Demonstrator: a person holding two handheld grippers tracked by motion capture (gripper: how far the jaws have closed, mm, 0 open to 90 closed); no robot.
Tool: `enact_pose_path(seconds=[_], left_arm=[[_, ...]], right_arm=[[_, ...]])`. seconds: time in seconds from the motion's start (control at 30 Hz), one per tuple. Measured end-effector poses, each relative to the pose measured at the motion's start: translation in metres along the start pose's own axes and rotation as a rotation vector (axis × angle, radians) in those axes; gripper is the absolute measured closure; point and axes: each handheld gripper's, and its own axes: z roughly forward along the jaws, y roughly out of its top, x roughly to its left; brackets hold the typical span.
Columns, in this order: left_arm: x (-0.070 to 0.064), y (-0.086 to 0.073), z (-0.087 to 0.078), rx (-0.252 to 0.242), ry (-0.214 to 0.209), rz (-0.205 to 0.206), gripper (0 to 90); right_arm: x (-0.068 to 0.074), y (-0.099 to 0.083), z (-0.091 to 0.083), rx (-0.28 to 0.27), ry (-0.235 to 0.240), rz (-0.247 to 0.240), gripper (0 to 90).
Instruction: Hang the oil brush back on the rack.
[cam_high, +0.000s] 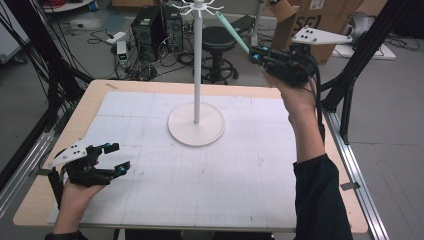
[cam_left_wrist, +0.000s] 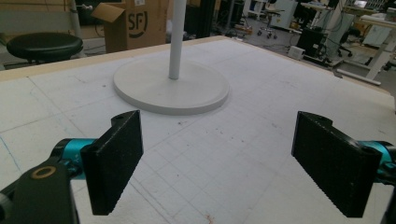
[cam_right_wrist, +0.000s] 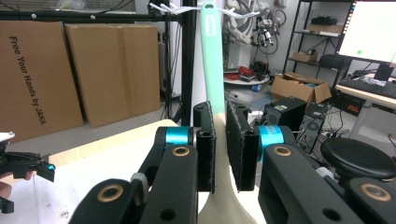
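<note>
Right gripper, raised high over the far side of the table, clenched on the mint-green handle of a long utensil — possibly a spatula; its working end lies hidden below the jaws. The handle tip points up and away from the jaws toward the white hooks crowning the rack. In the right gripper view the handle rises straight between the closed pads, pale green above and fading to cream near the grip, its tip level with the hooks. To hang it cleanly, likely align the handle's end with one hook, advance slowly, and release only once it bears weight. Left gripper — released, jaws wide apart — rests low near the table edge, the rack base ahead of it.
</note>
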Motion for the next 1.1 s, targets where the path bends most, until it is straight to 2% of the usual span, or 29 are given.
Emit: enact_pose_path(seconds=[0.67,0.83,0.97,1.1], left_arm=[[0.000,0.000,0.000,0.001,-0.002,0.000,17.2],[0.000,0.000,0.000,0.004,-0.002,0.002,17.2],[0.000,0.000,0.000,0.003,-0.001,-0.001,17.2],[0.000,-0.001,0.000,0.003,-0.001,-0.001,17.2]], right_arm=[[0.004,-0.002,0.011,0.019,0.001,-0.005,82.6],[0.005,-0.003,0.015,0.044,-0.001,-0.003,80.5],[0.004,-0.005,0.016,0.065,0.009,-0.001,69.4],[0.004,-0.008,0.014,0.071,0.010,0.007,65.2]])
